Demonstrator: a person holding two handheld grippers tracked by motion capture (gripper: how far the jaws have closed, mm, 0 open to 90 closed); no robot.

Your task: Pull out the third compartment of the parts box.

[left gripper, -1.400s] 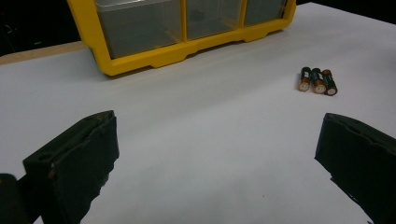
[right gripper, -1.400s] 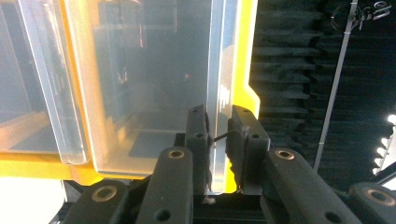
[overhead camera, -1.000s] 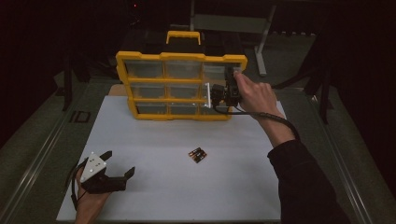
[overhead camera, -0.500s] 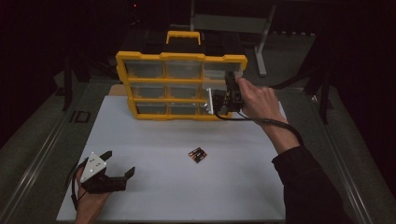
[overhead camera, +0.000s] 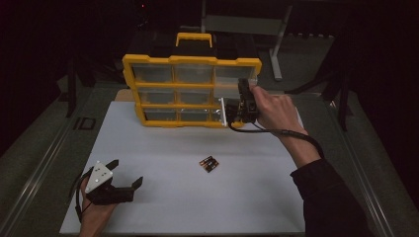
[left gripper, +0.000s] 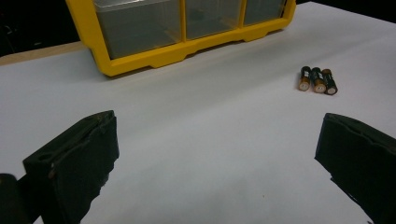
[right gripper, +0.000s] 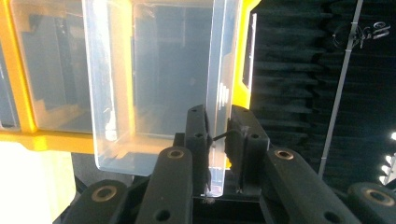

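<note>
Drawer (right gripper: 154, 93) wall sits clamped — inside hand-held gripper (right gripper: 217, 140) jaws.

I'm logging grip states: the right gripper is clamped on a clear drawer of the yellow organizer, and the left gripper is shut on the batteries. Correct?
Not quite. The left gripper is open and holds nothing; the batteries lie apart on the white table, as the left gripper view shows. The right gripper does clamp the clear drawer.

Looks like a dark lab or recording booth: my white surface (overhead camera: 257, 197) sits in a metal-railed frame, black foam walls (right gripper: 299, 70) all round, grey stand legs (overhead camera: 276, 44) at 12 o'clock.
</note>
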